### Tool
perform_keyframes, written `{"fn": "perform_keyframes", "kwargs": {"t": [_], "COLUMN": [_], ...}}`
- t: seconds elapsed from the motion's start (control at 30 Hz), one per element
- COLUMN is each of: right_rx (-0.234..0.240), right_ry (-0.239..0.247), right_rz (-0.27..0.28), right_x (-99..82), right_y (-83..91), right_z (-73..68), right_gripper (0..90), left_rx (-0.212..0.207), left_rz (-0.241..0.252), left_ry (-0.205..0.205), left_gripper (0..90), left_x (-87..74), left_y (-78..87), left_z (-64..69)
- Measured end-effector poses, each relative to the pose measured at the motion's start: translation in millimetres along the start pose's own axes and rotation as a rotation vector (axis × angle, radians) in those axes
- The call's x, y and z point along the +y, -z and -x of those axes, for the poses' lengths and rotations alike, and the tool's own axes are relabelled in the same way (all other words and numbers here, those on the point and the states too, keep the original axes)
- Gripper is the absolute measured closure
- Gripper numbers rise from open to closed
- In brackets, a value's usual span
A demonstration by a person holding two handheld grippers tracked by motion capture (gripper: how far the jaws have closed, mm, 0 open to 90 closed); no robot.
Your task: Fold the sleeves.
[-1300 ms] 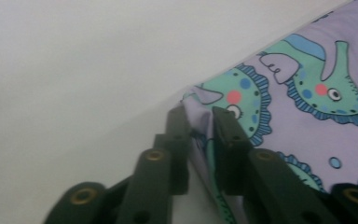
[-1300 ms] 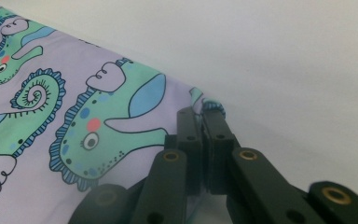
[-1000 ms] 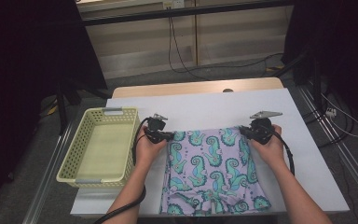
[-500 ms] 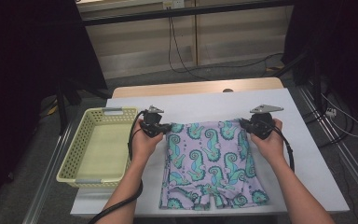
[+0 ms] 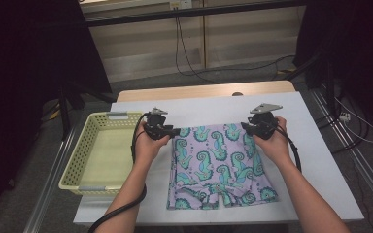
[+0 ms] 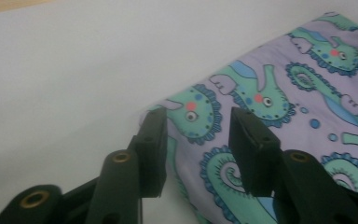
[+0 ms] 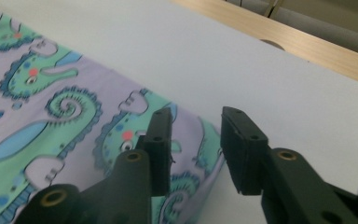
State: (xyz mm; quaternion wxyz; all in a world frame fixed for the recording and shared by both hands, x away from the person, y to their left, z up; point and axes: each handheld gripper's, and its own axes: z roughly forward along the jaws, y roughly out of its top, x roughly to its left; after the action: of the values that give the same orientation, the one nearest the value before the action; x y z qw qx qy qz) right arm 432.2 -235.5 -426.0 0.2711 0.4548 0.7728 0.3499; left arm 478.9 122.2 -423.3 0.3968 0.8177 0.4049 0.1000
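A pair of lilac shorts [image 5: 218, 165] printed with teal seahorses lies flat on the white table, waistband at the far side. My left gripper [image 5: 175, 131] sits at the waistband's left corner and my right gripper [image 5: 245, 127] at its right corner. Both sets of jaws have just been opening. In the left gripper view the gripper [image 6: 196, 135] stands open over the corner of the shorts [image 6: 270, 98], pads clear of the cloth. In the right gripper view the gripper [image 7: 193, 135] is likewise open above the other corner of the shorts [image 7: 51, 107].
A pale yellow perforated basket [image 5: 85, 145] stands on the table left of the left hand. The white table cover [image 5: 204, 109] runs on beyond the waistband to a wooden strip [image 5: 204, 91]. Cables trail from both grippers along the forearms.
Both hands carried the waistband a little farther from the person, and the shorts now lie flatter. Both grippers' jaws, shut on the corners before, have opened and let the cloth go.
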Motion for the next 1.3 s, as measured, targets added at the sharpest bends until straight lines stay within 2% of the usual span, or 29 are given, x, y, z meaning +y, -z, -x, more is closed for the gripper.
{"fn": "perform_keyframes", "kwargs": {"t": [0.13,0.2,0.27,0.33,0.47,0.6,0.73,0.8,0.93,1.03,1.1,1.2,1.3], "right_rx": [0.041,0.068,0.092,0.123,0.16,0.197,0.177,0.19,0.212,0.221,0.215,0.208,0.237], "right_ry": [0.007,0.009,0.012,0.013,0.041,0.038,0.04,0.024,0.003,0.009,0.01,0.057,0.017], "right_rz": [0.0,-0.004,-0.002,-0.003,-0.016,-0.017,-0.042,-0.06,-0.053,-0.063,-0.083,-0.087,-0.072], "right_x": [-10.2,-16.7,-24.0,-31.6,-46.8,-58.7,-73.5,-78.8,-87.0,-91.2,-94.0,-92.0,-90.3], "right_y": [12.6,19.9,26.8,33.4,45.9,59.4,64.6,66.1,73.9,77.2,76.2,76.4,80.0], "right_z": [-9.9,-15.5,-21.3,-27.8,-40.7,-49.5,-54.0,-54.2,-58.0,-62.9,-68.3,-75.2,-77.8], "right_gripper": [58.1,55.0,53.6,52.2,50.8,50.5,49.9,49.4,49.3,49.1,49.4,49.5,51.1], "left_rx": [-0.021,-0.028,-0.052,-0.063,-0.088,-0.12,-0.161,-0.179,-0.203,-0.24,-0.247,-0.26,-0.259], "left_rz": [-0.01,-0.001,0.006,0.012,0.0,0.012,0.018,0.013,0.03,0.026,0.022,0.032,0.038], "left_ry": [-0.028,-0.023,-0.025,-0.036,-0.051,-0.059,-0.088,-0.092,-0.095,-0.112,-0.135,-0.14,-0.145], "left_gripper": [45.7,42.3,37.7,34.2,31.2,28.7,25.9,24.6,24.1,24.1,24.1,25.3,28.0], "left_x": [-6.0,-9.7,-15.0,-20.3,-31.1,-40.9,-53.1,-59.6,-71.4,-77.9,-80.1,-82.9,-87.6], "left_y": [6.6,9.1,12.0,13.9,18.8,24.0,24.8,26.6,31.4,31.5,31.4,33.9,37.7], "left_z": [8.9,13.1,18.3,22.5,30.3,41.0,50.6,53.9,60.8,71.7,78.2,83.6,83.8]}}
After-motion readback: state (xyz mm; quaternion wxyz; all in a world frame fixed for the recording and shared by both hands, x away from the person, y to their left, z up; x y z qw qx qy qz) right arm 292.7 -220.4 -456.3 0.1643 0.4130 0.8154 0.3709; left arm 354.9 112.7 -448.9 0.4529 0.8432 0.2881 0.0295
